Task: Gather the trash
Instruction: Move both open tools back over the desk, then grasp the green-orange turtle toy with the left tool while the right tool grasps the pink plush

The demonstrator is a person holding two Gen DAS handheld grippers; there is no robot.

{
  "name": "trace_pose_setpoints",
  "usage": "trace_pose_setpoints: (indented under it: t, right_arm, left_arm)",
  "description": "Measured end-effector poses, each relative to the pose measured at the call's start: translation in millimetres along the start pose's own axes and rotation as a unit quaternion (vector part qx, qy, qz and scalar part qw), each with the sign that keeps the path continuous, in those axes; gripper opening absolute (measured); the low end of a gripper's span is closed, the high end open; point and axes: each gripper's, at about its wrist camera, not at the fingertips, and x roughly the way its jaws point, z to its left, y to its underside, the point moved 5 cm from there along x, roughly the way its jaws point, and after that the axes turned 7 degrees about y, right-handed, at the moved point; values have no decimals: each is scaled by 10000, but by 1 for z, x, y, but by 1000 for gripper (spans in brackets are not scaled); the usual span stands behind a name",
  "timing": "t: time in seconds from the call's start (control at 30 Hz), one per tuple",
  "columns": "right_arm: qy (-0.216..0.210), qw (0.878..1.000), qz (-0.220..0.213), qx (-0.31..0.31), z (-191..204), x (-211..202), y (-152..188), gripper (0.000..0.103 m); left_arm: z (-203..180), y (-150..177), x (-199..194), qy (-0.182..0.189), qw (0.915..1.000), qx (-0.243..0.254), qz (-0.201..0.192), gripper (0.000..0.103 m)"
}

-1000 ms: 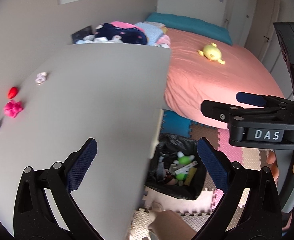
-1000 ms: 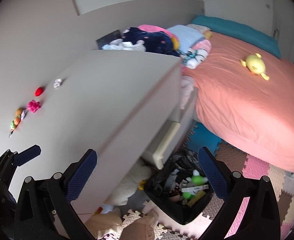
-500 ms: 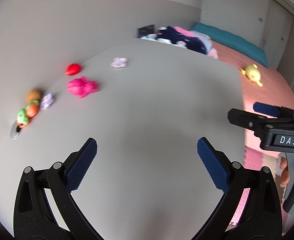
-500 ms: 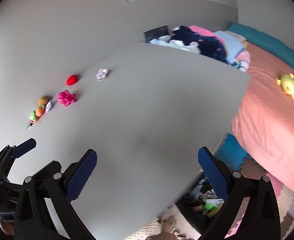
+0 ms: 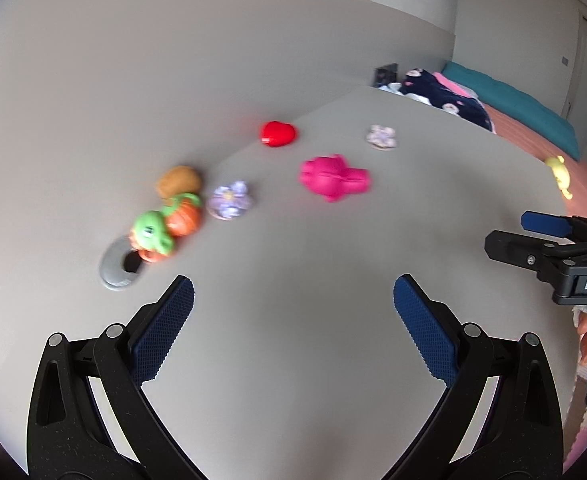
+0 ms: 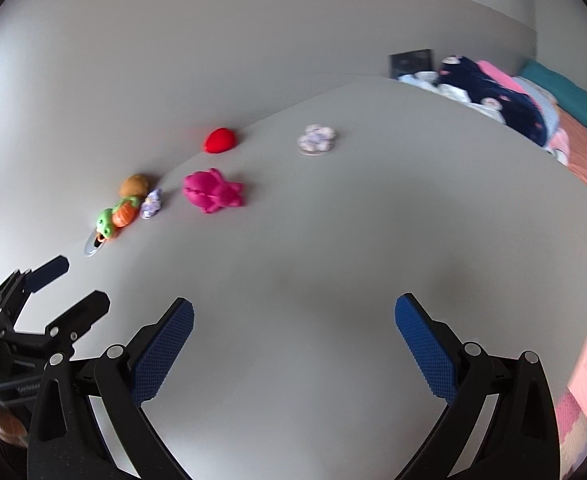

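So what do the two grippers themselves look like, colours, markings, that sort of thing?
Both are alike: the left gripper and the right gripper have black, speckled plastic frames with triangular cut-outs and silver rivets. Each has two fingers faced with dark blue cross-hatched pads. The right gripper's body, seen from the left camera, carries a small label reading "DAS". No cables or sleeves are visible.

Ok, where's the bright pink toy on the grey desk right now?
The bright pink toy lies on the grey desk ahead of both open grippers, in both wrist views. The red heart-shaped piece sits just behind it and a pale purple flower to its left.
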Motion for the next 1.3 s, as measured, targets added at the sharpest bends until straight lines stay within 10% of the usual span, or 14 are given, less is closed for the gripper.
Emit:
trace_pose_setpoints:
  t: [0.7, 0.93, 1.1, 1.23, 1.3]
  right_arm:
    - [297, 9921, 75, -1213, 90, 77, -59, 100]
    - [480, 9875, 60, -1502, 96, 99, -71, 86]
    - [456, 9850, 113, -1663, 103, 113, -74, 66]
    - [350, 9860, 110, -1627, 107, 117, -75, 45]
    - [392, 9859, 119, -1624, 107, 117, -75, 44]
  left_arm:
    - [96, -20, 47, 269, 9995, 94, 116, 97]
    - [101, -27, 63, 299, 9990, 278, 153, 96]
    - [105, -24, 73, 404, 9981, 289, 361, 74]
    - [110, -23, 77, 444, 9979, 99, 457, 38]
    - [111, -22, 77, 510, 9978, -6, 435, 37]
